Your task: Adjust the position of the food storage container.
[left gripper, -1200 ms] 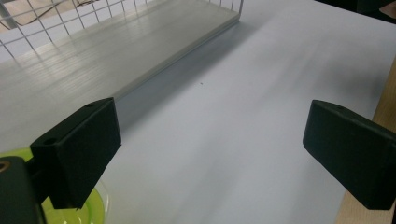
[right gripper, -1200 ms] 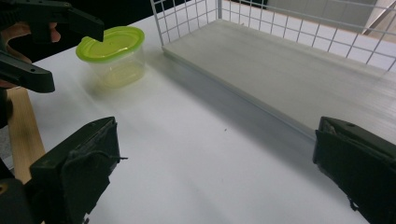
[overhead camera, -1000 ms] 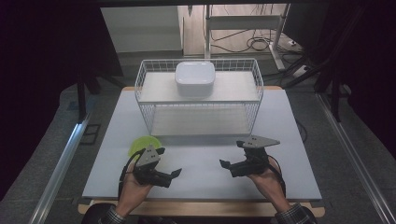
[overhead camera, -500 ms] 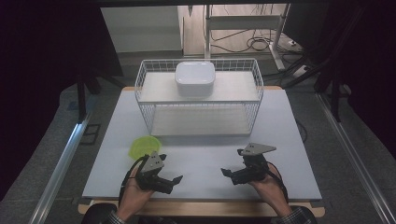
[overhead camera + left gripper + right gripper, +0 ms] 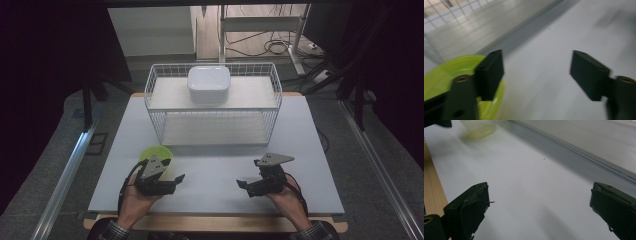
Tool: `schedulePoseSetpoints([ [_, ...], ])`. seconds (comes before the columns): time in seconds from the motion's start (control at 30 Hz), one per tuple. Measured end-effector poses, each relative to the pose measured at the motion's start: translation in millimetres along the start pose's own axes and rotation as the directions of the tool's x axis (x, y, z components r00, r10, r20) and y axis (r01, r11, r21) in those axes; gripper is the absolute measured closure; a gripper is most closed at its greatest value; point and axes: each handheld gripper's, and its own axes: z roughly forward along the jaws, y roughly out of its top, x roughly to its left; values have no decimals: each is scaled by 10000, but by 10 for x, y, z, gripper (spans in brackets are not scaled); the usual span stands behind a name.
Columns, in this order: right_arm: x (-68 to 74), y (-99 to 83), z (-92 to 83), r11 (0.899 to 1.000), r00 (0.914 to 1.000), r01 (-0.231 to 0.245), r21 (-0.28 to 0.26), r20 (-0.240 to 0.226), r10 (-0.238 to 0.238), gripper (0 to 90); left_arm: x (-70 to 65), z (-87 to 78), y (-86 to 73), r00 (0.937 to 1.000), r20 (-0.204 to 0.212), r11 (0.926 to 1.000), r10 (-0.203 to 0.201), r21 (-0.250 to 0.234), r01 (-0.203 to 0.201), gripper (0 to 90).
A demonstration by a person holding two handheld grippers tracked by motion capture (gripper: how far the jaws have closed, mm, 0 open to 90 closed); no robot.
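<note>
A lime-green bowl (image 5: 159,151) sits on the white table (image 5: 215,165), left of centre; in the left gripper view the bowl (image 5: 446,72) lies at the left. My left gripper (image 5: 179,179) hovers just in front of it, pointing right. The left gripper (image 5: 536,60) is open and its jaws have just been closing; bare table fills most of the gap, with the bowl's rim at the left jaw, unpressed. My right gripper (image 5: 242,185) rests low at the front right, pointing left. In its own view the right gripper (image 5: 540,187) is wide open over bare table, the bowl (image 5: 480,128) far off.
A white wire basket (image 5: 155,117) stands across the back of the table, with a white square dish (image 5: 209,84) on its upper shelf. The table's wooden front edge (image 5: 215,222) runs just below both hands. Dark floor and metal rails flank the table.
Both hands have barely shifted; the right gripper sits slightly nearer the front edge. The bowl and basket stay where they were.
</note>
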Motion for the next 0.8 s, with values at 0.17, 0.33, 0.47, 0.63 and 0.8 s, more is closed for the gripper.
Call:
schedulePoseSetpoints([
  [0.17, -5, -7, 13, 10000, 10000, -8, 53, 8, 8, 31, 198, -126, -28, 9981, -215, 9974, -575, -445, 565, 584],
  [0.33, -12, -19, 36, 9998, 10000, -40, 174, -84, 42, 47, 399, -231, -77, 9926, -344, 9902, -1161, -822, 1130, 838],
  [0.47, -15, -24, 46, 9997, 9999, -58, 232, -132, 61, 54, 564, -280, -141, 9810, -691, 9802, -1813, -936, 1746, 898],
  [0.63, -16, -32, 62, 9995, 9999, -9, 300, -153, 14, 55, 752, -305, -238, 9625, -1214, 9681, -2427, -945, 2322, 898],
  [0.8, -9, -40, 82, 9990, 9999, 118, 437, -125, -113, 56, 923, -281, -332, 9412, -1919, 9604, -2780, -744, 2685, 898],
])
